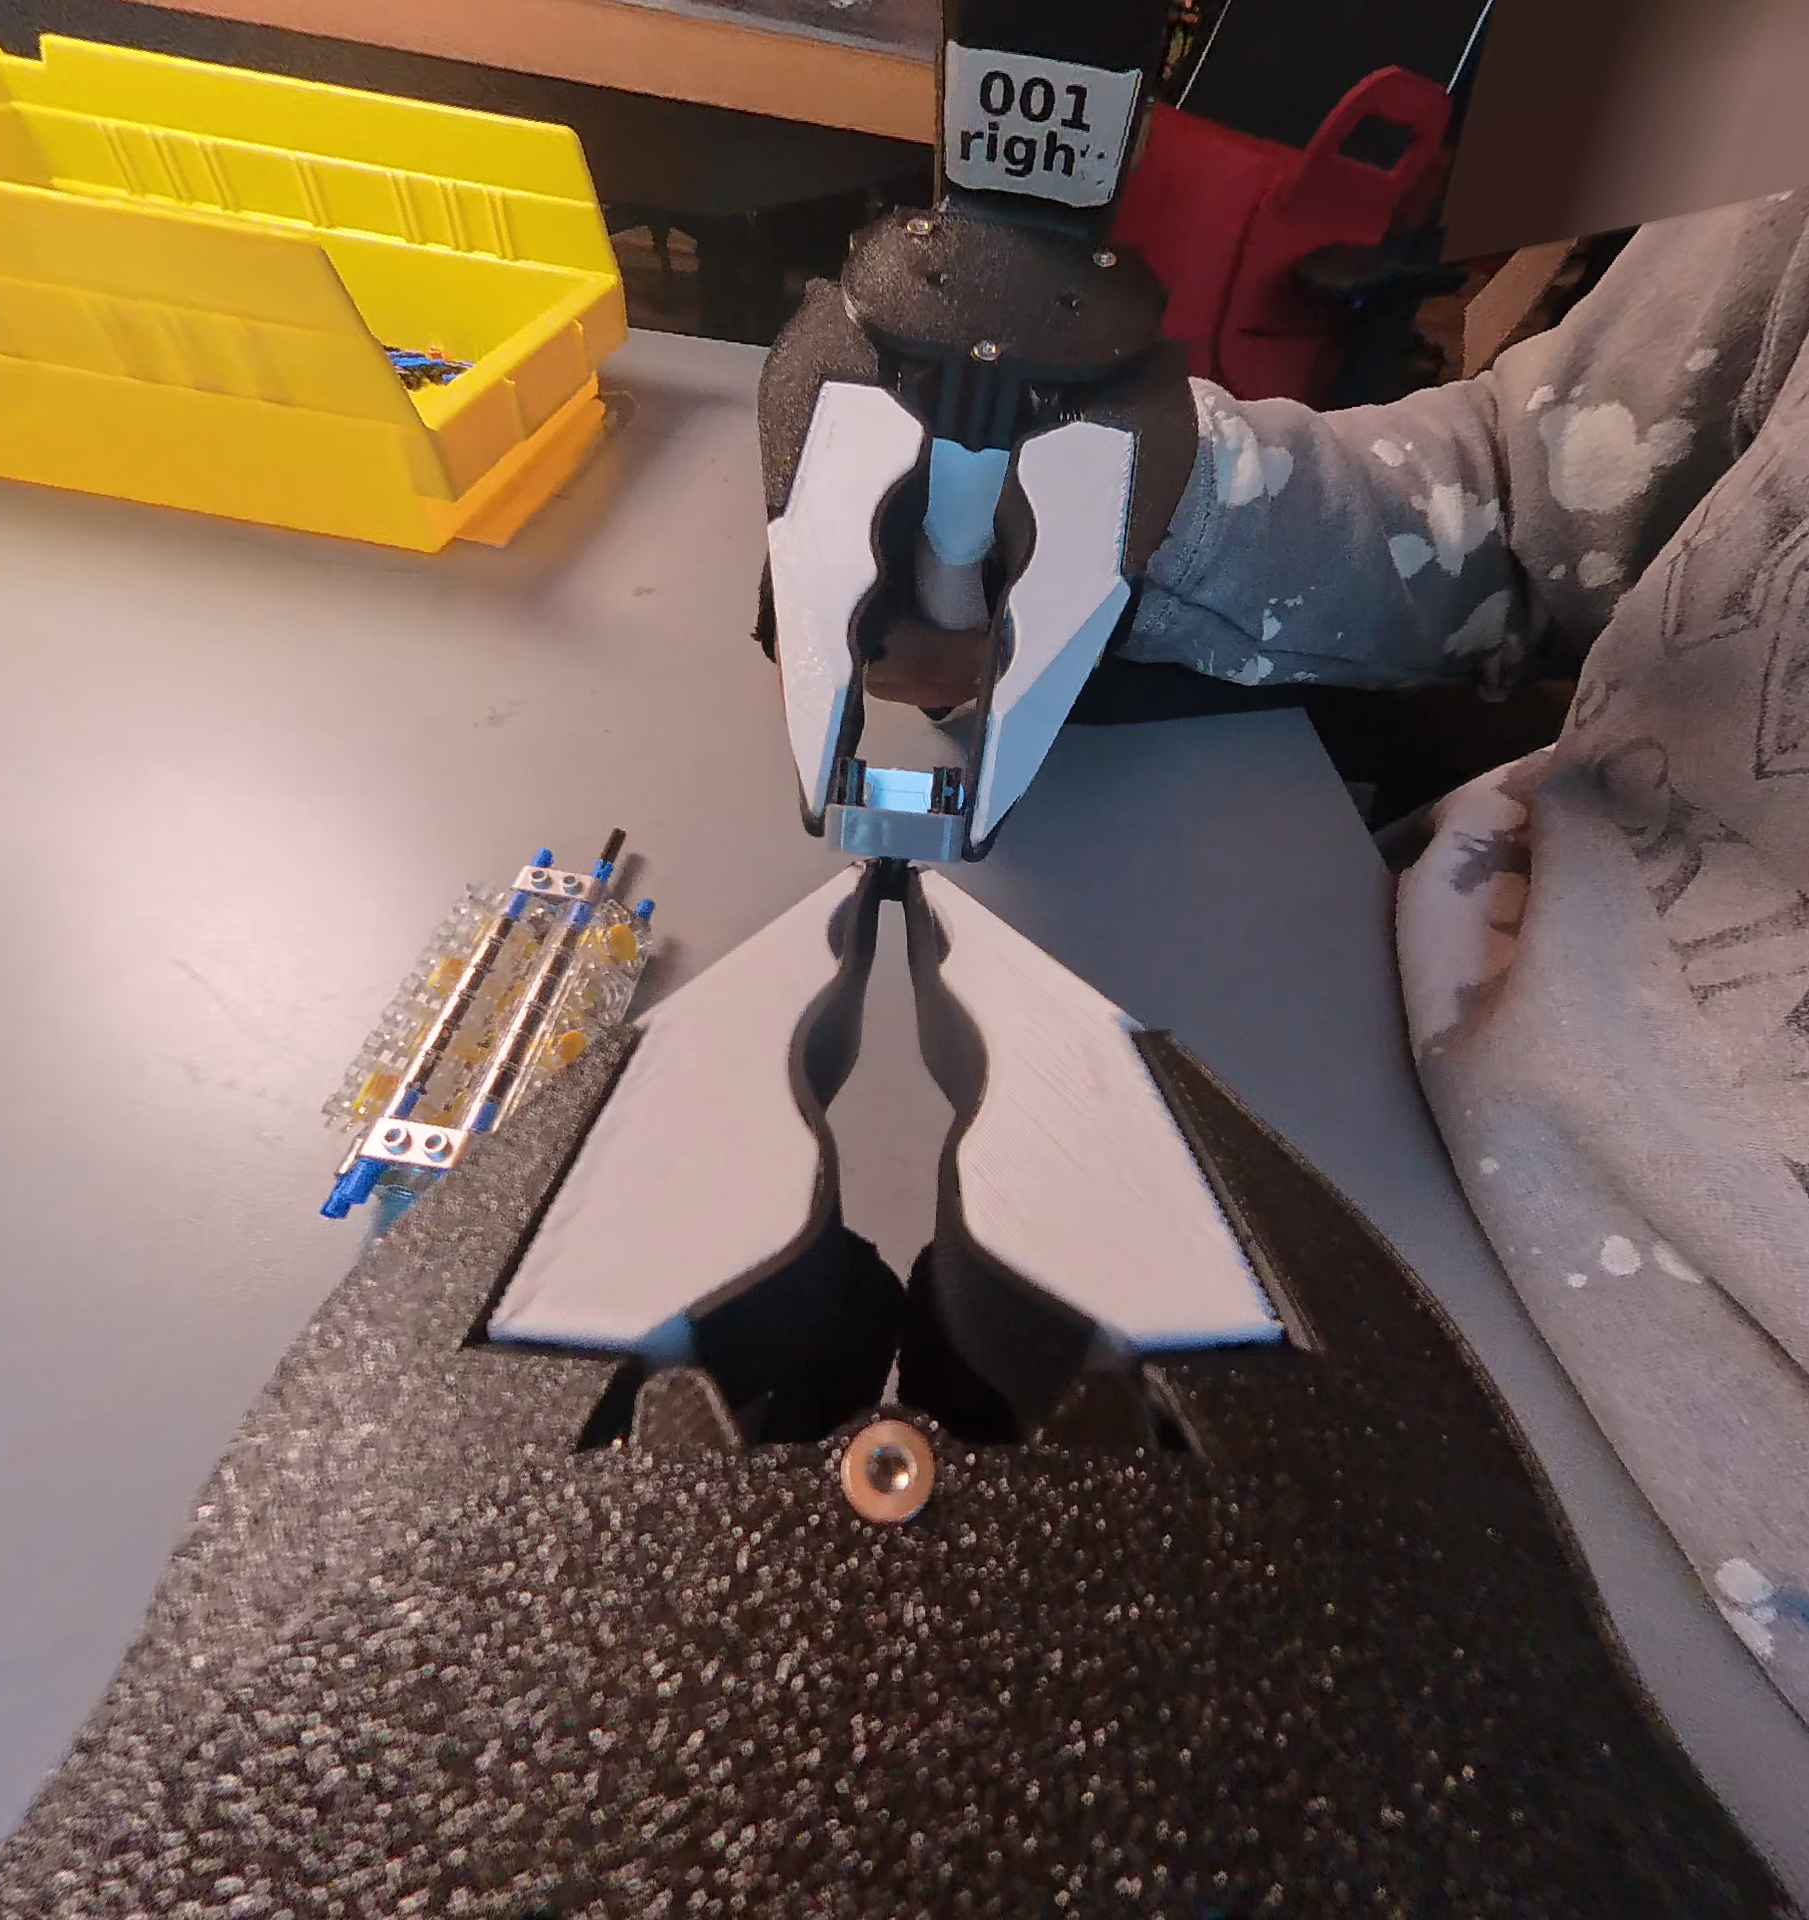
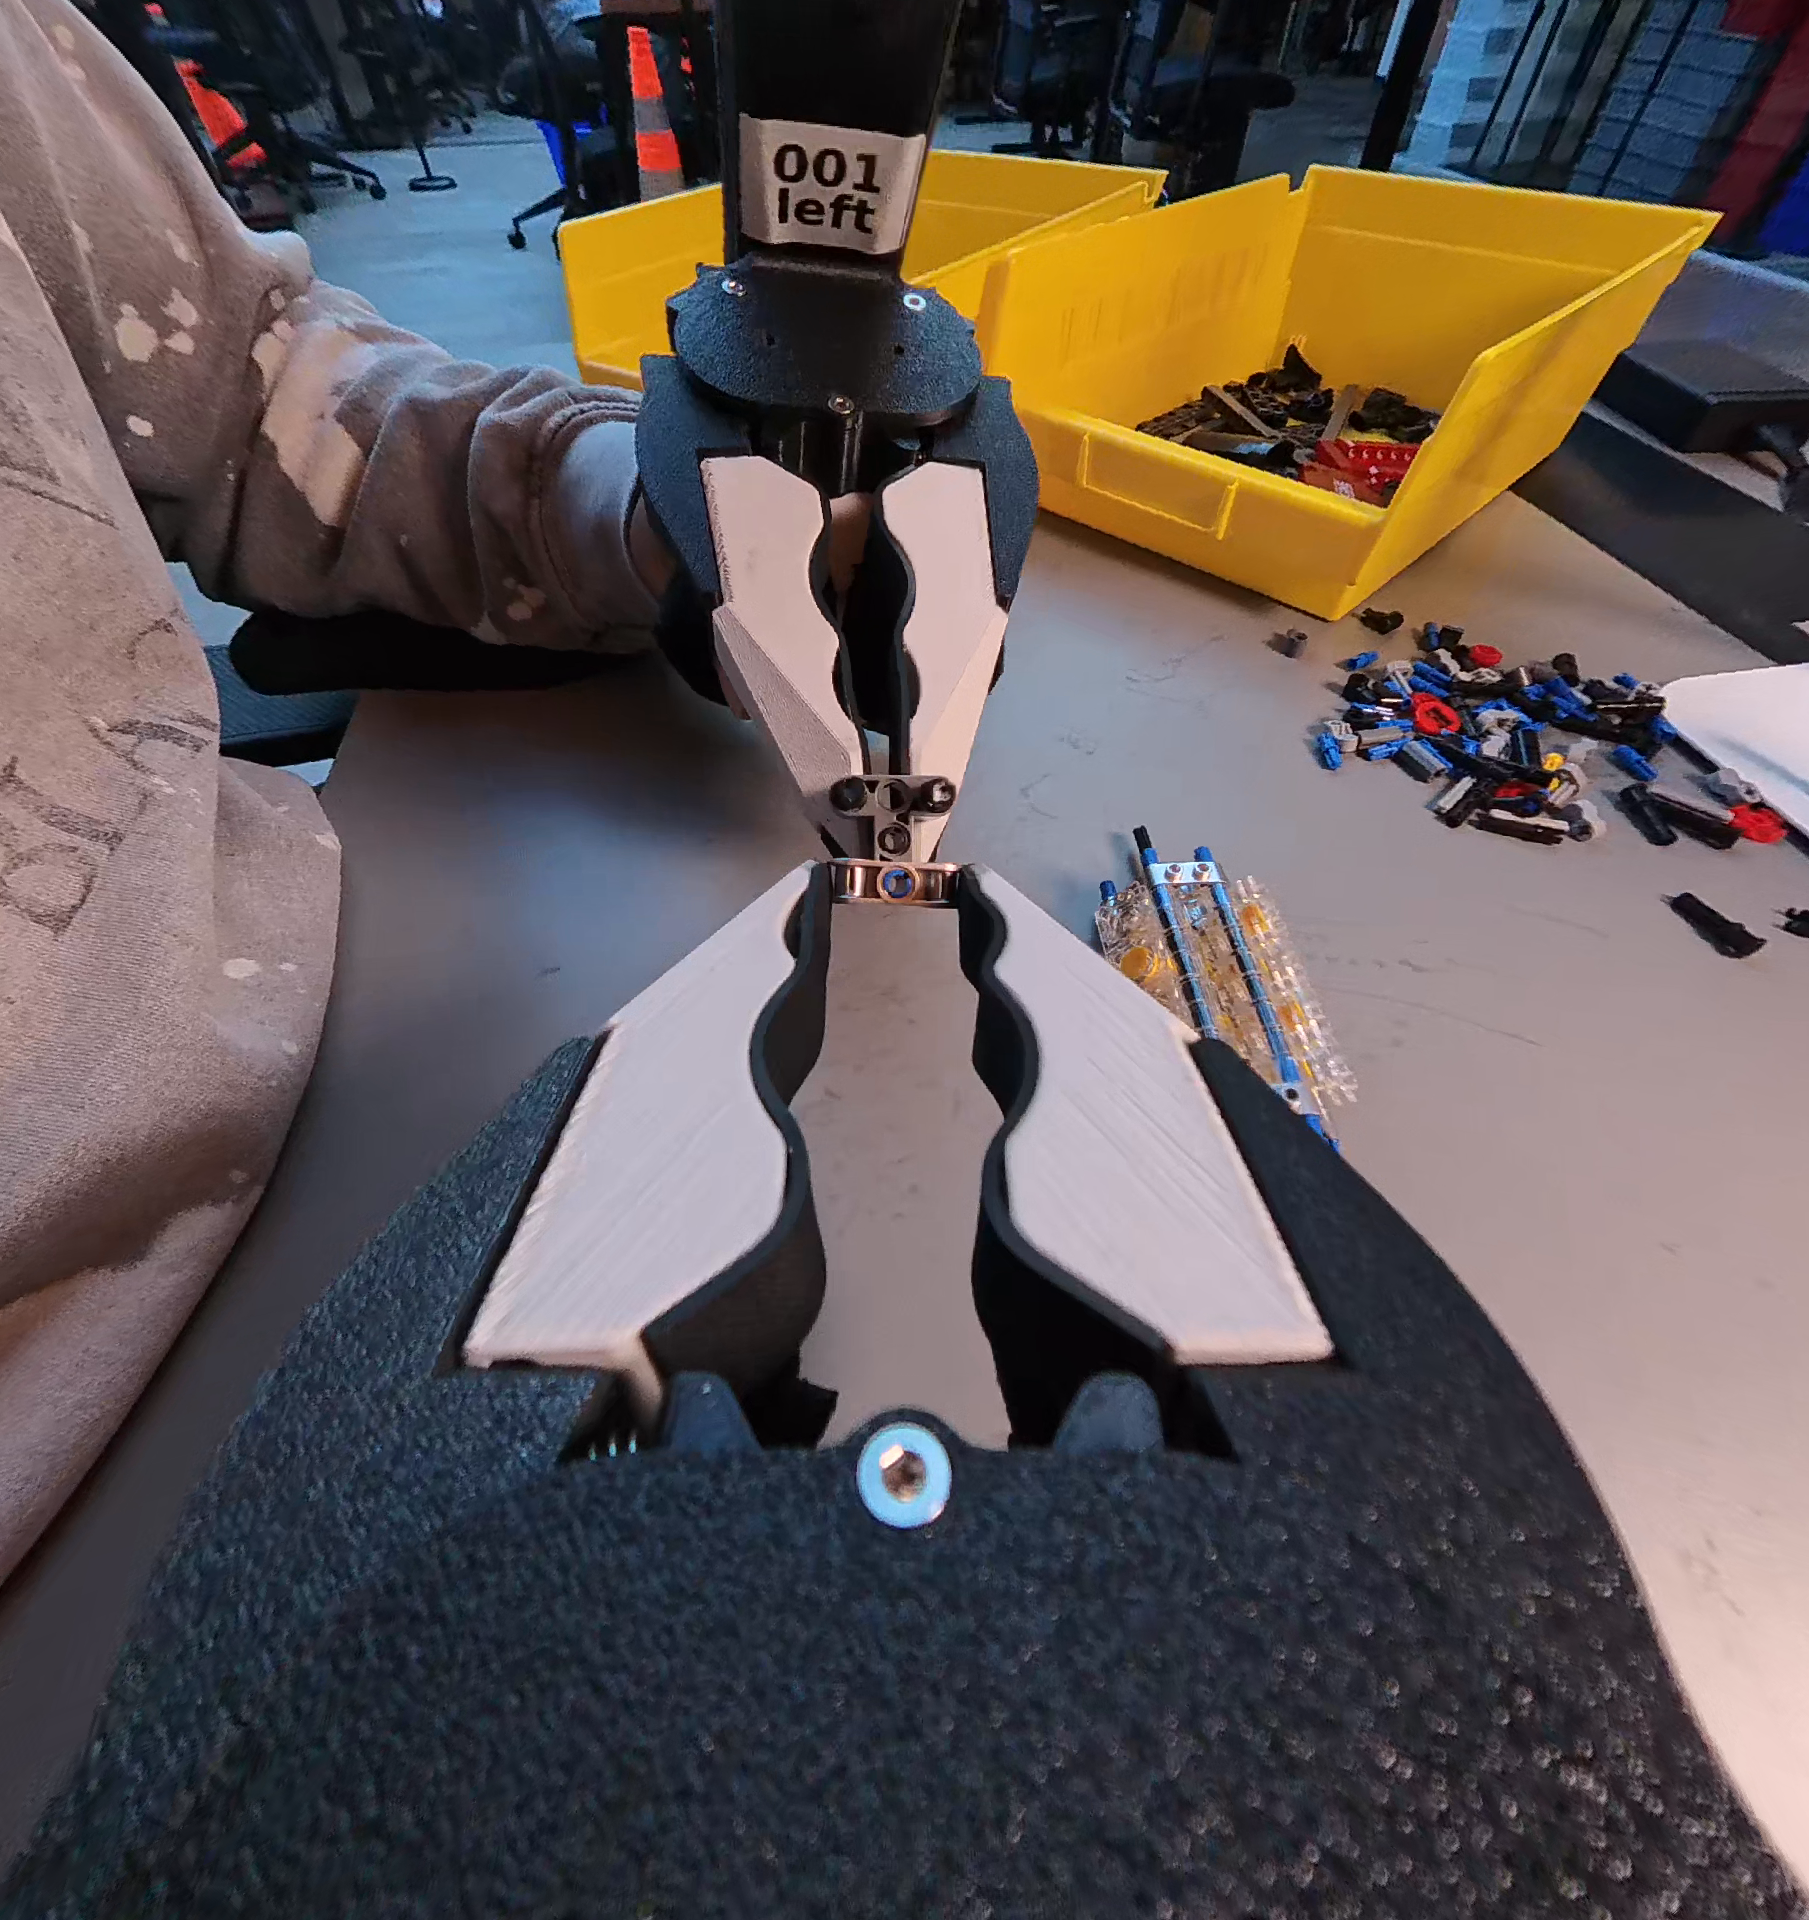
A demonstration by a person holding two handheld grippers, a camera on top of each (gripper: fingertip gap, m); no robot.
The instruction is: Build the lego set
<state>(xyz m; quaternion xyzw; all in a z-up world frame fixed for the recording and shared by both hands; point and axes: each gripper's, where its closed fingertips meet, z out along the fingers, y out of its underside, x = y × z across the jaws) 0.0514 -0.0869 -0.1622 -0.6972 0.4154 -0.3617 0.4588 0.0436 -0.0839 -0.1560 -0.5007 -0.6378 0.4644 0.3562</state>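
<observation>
My left gripper point(image 1: 887, 883) is shut on a small black T-shaped connector point(image 2: 889, 805), of which only a sliver shows in its own view. My right gripper point(image 2: 895, 896) is shut on a short grey beam point(image 2: 895, 881) with a blue pin in its middle hole. The two grippers face each other tip to tip above the grey table point(image 1: 204, 727), and the connector touches the beam point(image 1: 895, 829). In the left wrist view the right gripper point(image 1: 895, 805) comes in from the top. In the right wrist view the left gripper point(image 2: 889, 821) comes in from the top.
A clear-and-blue part assembly point(image 1: 505, 1018) point(image 2: 1222, 966) lies on the table beside the grippers. Yellow bins point(image 1: 256, 312) point(image 2: 1347, 343) stand at the back, one holding black and red parts. A pile of loose small parts point(image 2: 1502, 738) and a white sheet point(image 2: 1783, 748) lie at the right. A person's sleeves flank the grippers. My two grippers' fingertips are within a few centimetres of each other.
</observation>
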